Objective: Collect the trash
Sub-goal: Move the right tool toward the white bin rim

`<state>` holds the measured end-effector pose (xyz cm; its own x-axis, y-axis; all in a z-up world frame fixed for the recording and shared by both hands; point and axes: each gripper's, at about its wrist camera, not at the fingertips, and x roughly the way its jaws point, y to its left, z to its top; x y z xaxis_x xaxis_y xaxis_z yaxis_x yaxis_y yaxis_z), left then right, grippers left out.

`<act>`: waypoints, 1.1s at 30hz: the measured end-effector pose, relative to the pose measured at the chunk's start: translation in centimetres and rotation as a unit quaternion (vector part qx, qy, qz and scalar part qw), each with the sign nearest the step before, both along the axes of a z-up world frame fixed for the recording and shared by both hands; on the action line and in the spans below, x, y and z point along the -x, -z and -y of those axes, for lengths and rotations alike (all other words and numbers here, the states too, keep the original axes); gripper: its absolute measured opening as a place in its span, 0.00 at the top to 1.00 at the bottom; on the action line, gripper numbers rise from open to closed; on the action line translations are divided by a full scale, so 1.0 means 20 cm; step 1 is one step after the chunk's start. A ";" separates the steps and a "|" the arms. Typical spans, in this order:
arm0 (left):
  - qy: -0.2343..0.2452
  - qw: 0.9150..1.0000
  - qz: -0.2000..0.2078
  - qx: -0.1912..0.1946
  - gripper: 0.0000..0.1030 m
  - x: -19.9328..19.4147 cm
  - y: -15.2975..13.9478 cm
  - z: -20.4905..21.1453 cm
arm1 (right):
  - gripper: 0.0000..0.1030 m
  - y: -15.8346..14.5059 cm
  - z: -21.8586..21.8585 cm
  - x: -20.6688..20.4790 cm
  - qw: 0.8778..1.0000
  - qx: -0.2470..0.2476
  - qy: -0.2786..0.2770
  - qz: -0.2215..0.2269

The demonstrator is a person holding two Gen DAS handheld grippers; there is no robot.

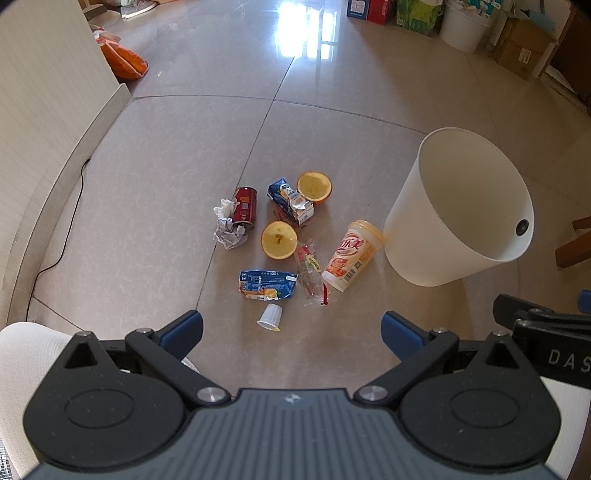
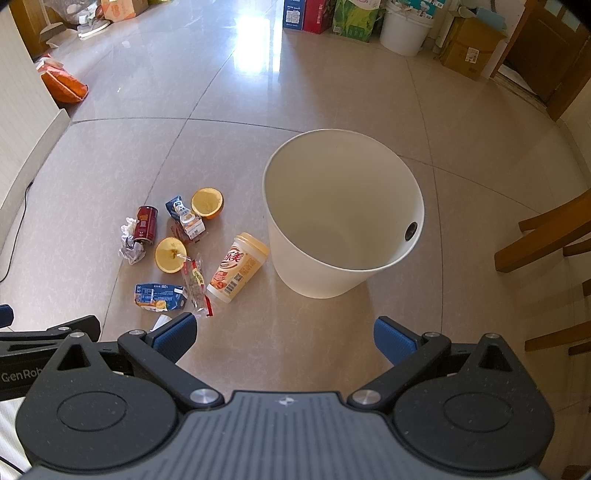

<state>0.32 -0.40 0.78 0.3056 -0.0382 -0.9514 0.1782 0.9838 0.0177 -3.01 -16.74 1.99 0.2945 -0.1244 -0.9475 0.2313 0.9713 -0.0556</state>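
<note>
Trash lies scattered on the tiled floor: a red can [image 1: 245, 205] beside crumpled paper [image 1: 229, 232], two orange halves [image 1: 279, 240] [image 1: 314, 186], a torn blue carton [image 1: 291, 201], a flattened blue pouch [image 1: 267, 284], a clear wrapper [image 1: 312, 275], a small white cup [image 1: 270, 316] and a yellow-lidded drink cup [image 1: 349, 254]. An empty white bin [image 1: 465, 206] [image 2: 343, 214] stands right of them. My left gripper [image 1: 291, 328] hangs open above the small white cup. My right gripper [image 2: 284, 332] is open in front of the bin, holding nothing.
An orange bag [image 1: 123, 61] lies by the wall at the left, with a black cable [image 1: 68, 229] along the skirting. Boxes and a white bucket [image 2: 404, 27] line the far wall. Wooden chair legs [image 2: 546, 240] stand at the right.
</note>
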 end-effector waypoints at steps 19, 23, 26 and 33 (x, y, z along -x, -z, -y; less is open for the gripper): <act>0.014 1.000 0.007 0.010 0.01 -0.04 0.02 -0.02 | 0.00 -0.05 -0.04 0.00 1.000 0.015 -0.015 0.023; 0.018 1.000 0.007 0.008 0.01 -0.07 0.05 -0.01 | 0.00 -0.01 -0.03 -0.02 0.999 0.009 -0.015 0.027; 0.028 1.000 0.014 -0.002 0.01 -0.10 0.08 0.03 | 0.00 0.02 0.00 -0.05 0.999 0.003 -0.015 0.036; 0.050 0.999 0.020 0.002 0.01 -0.21 0.18 0.14 | 0.00 0.11 0.11 -0.14 0.998 -0.020 -0.004 0.058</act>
<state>4.54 -3.14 -2.78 0.3370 -0.0747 -0.9385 0.2749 0.9612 0.0222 -0.25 -19.03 -0.31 0.4038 -0.0849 -0.9109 0.2254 0.9742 0.0092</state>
